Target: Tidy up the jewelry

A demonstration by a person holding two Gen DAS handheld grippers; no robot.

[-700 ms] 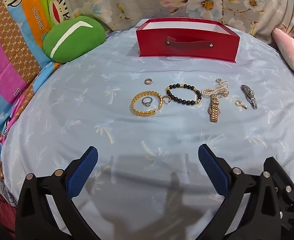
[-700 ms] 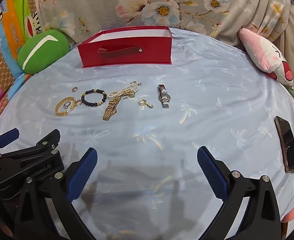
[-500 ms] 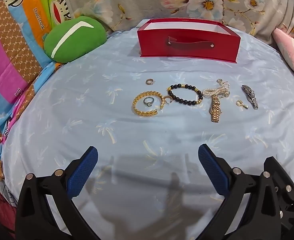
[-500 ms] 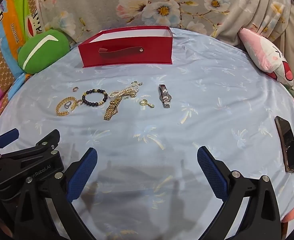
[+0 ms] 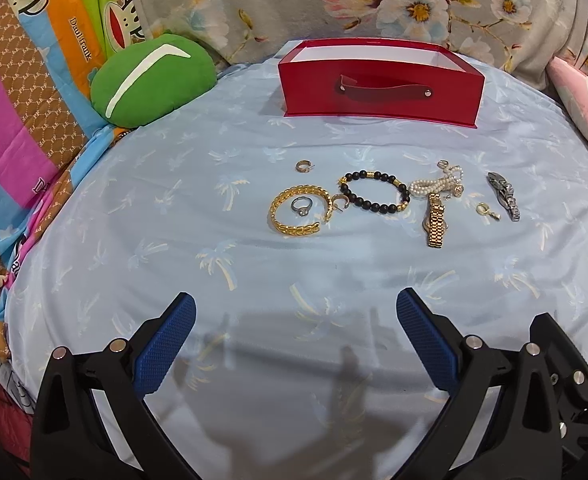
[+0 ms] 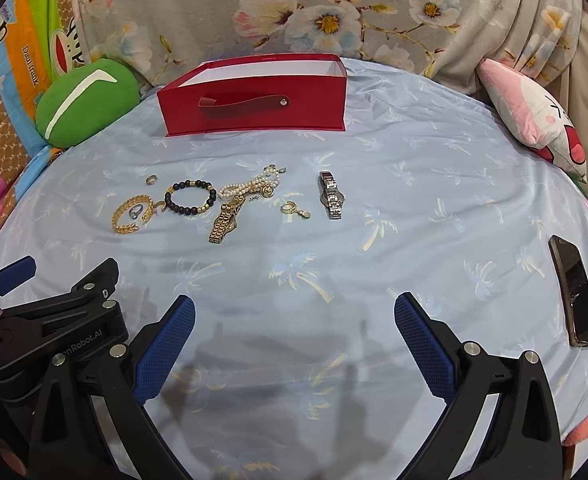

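- Left wrist view: left gripper [image 5: 295,312] hangs above the near part of the bed [image 5: 142,216], pads spread to full width, nothing between them.
- Right wrist view: right gripper [image 6: 294,314] likewise spread wide and empty, over the near part of the bed; the left gripper's body shows just beside it at the lower left.
- Red box [image 5: 379,82] stands open-topped at the far edge of the bed, strap handle facing the grippers. Judged to be the container the jewelry is meant for; its inside floor is not visible.
- Jewelry lies in a loose row across the middle of the bed, between the grippers and the box, well apart from both.
- From the left side of the row: small ring [image 5: 303,166], gold bangle [image 5: 299,210] with a silver ring [image 5: 302,205] lying inside its loop, black bead bracelet [image 5: 373,192], pearl strand [image 5: 437,184] touching the gold watch [image 5: 435,218], small gold charm [image 5: 487,211], silver watch [image 5: 503,196].
- Pearl strand and gold watch overlap; lifting one may drag the other.
- Phone [image 6: 573,298] lies near the right edge of the bed, clear of the row.
- Green cushion [image 5: 152,80] sits at the far left corner, off the working area.
- Assessment: no piece lifted yet; both grippers stand ready for a first pick.
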